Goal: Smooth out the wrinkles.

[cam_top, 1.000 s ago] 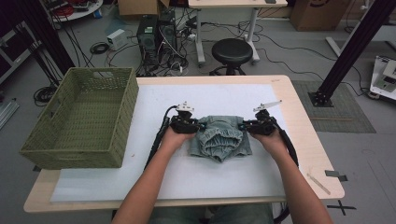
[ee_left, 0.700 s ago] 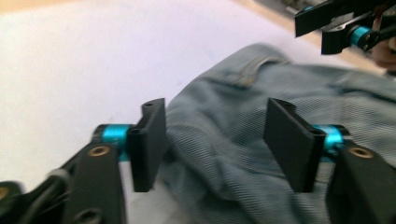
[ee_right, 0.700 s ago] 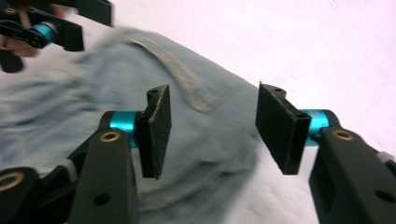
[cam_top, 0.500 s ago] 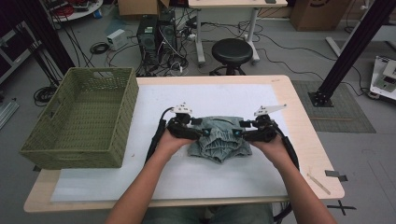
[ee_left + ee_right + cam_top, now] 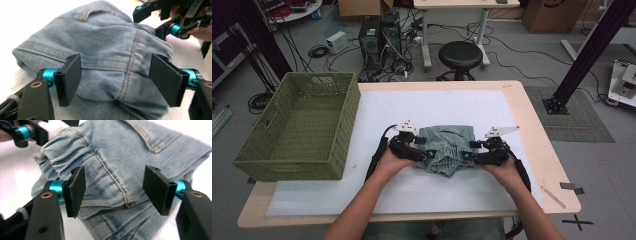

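A folded pair of light blue denim shorts (image 5: 447, 147) lies on the white sheet near the table's front middle. My left gripper (image 5: 424, 152) sits at the shorts' left edge and my right gripper (image 5: 467, 156) at their right edge, each held in a hand. The left gripper (image 5: 117, 77) is open; its jaws have just been opening, and its pads flank a seamed fold of denim (image 5: 110, 50) without pressing on it. In the same way the right gripper (image 5: 115, 192) is open after its jaws have just been opening, with the denim (image 5: 120, 157) lying loose between its pads.
A green woven basket (image 5: 297, 125) stands at the table's left side, about a hand's width from the left hand. The white sheet (image 5: 452, 102) covers most of the wooden table (image 5: 532, 130). A black stool (image 5: 460, 55) and cables lie on the floor beyond.
Both grippers have opened and let go of the denim. Both hands have drawn back a little toward the near edge. The shorts lie about where they were.
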The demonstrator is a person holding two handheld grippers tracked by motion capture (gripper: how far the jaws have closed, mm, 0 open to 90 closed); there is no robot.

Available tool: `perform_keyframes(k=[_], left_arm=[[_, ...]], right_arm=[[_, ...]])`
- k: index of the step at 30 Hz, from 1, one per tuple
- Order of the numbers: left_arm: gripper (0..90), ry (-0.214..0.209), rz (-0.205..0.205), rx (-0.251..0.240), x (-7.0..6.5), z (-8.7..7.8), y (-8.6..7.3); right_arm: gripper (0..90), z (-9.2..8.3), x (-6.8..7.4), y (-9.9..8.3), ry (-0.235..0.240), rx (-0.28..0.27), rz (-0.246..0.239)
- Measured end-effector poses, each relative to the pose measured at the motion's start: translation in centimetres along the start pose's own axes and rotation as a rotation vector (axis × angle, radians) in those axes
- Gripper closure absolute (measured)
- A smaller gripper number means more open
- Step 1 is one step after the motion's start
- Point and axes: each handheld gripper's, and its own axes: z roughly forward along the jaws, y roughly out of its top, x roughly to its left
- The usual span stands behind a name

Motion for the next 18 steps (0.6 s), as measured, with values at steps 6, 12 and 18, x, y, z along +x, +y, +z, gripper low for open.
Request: perform_keyframes(k=[6, 12, 18], left_arm=[[23.1, 0.03, 0.069, -0.048, -1.2, -2.4, 0.6], [22.3, 0.041, 0.094, -0.092, -2.1, -4.5, 1.1], [21.9, 0.056, 0.124, -0.104, -2.4, -5.9, 1.3]], right_arm=[[28.3, -1.7, 0.1, 0.8, -0.023, -0.069, -0.016], [25.7, -3.1, 0.5, 1.3, -0.034, -0.125, -0.044], [23.5, -3.5, 0.5, 1.1, -0.029, -0.137, -0.049]])
